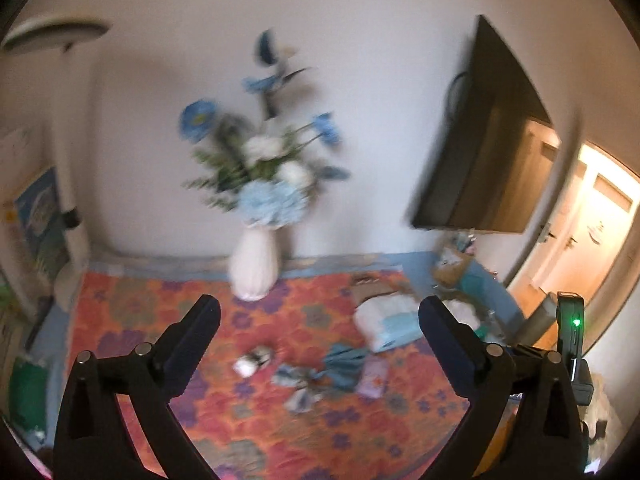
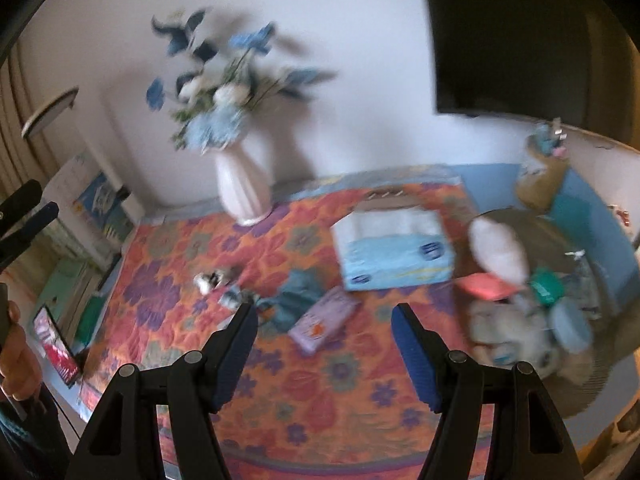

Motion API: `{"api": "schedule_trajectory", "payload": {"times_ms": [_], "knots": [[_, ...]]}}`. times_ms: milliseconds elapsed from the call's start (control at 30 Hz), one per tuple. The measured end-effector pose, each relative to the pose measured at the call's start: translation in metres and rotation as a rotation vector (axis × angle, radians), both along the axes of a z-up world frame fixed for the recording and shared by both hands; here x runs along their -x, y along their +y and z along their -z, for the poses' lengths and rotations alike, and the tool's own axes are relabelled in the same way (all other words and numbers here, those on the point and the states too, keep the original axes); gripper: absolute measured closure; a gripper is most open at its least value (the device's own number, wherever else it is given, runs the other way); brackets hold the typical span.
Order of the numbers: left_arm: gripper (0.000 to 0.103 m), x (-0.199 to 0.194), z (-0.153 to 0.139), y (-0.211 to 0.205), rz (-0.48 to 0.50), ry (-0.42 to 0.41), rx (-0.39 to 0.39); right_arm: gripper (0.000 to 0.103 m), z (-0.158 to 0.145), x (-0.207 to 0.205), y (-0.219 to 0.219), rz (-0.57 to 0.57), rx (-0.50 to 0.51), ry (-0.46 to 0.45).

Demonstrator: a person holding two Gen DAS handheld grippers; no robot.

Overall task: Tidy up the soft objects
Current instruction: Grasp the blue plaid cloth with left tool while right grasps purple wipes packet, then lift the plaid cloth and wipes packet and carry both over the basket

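Note:
Both views are motion-blurred. On the floral quilt (image 1: 168,320) (image 2: 168,276) lie a teal cloth (image 1: 344,364) (image 2: 298,292), a small patterned cloth (image 1: 298,384), a white-and-dark rolled bundle (image 1: 254,362) (image 2: 212,278), a lilac packet (image 1: 374,376) (image 2: 324,322) and a blue-and-white soft pack (image 1: 390,322) (image 2: 394,250). My left gripper (image 1: 320,312) is open and empty, held above the quilt short of the cloths. My right gripper (image 2: 324,316) is open and empty, above the lilac packet. The left gripper's fingertips (image 2: 36,204) show at the right wrist view's left edge.
A white vase of blue and white flowers (image 1: 254,264) (image 2: 240,188) stands at the wall. A round basket (image 2: 612,364) at the right holds a white plush (image 2: 500,248), a pink item (image 2: 486,286) and other soft things. A wall TV (image 1: 484,140) hangs above. A brown bag (image 2: 540,180) stands behind.

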State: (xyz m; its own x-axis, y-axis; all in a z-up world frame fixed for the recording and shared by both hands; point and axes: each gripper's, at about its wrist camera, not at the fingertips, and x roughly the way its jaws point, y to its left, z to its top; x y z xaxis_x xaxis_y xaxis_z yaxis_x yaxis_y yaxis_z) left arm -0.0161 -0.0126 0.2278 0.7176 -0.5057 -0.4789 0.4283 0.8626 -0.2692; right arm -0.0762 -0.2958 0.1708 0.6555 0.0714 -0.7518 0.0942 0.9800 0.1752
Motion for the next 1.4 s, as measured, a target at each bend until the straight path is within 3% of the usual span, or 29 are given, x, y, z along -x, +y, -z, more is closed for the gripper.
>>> {"api": "schedule_trajectory", "payload": {"times_ms": [267,400,500,567,700,867,1000,1067,1167,1267,1333,1400], "knots": [[0.004,-0.033,0.09,0.021,-0.034,0.21,0.036,0.035,0.057,-0.031,0.024,-0.018,-0.029,0.14],[0.004,-0.046,0.136,-0.001,0.01,0.295,0.041,0.035,0.088,-0.043,0.018,0.038,-0.048,0.198],[0.004,-0.06,0.174,-0.029,-0.001,0.384,0.076,0.035,0.118,-0.052,0.009,0.129,-0.105,0.232],[0.005,-0.068,0.191,-0.047,-0.017,0.42,0.051,0.035,0.135,-0.06,0.007,0.175,-0.147,0.238],[0.011,-0.076,0.206,-0.076,-0.056,0.394,-0.074,0.035,0.147,-0.075,0.008,0.206,-0.164,0.222],[0.015,-0.078,0.209,-0.081,-0.067,0.366,-0.149,0.035,0.154,-0.093,0.017,0.216,-0.073,0.209],[0.015,-0.08,0.215,-0.086,-0.056,0.388,-0.182,0.048,0.154,-0.09,0.023,0.184,0.019,0.205],[0.015,-0.078,0.215,-0.097,-0.055,0.362,-0.23,0.057,0.154,-0.084,0.021,0.156,0.041,0.206],[0.015,-0.077,0.217,-0.115,-0.05,0.331,-0.323,0.06,0.153,-0.077,0.012,0.164,0.052,0.216],[0.036,-0.075,0.217,-0.119,-0.067,0.303,-0.37,0.062,0.154,-0.077,0.011,0.166,0.091,0.212],[0.064,-0.072,0.213,-0.114,-0.06,0.286,-0.375,0.063,0.153,-0.077,0.011,0.162,0.103,0.203],[0.082,-0.068,0.211,-0.106,-0.064,0.286,-0.364,0.063,0.153,-0.075,0.014,0.148,0.125,0.192]]}}
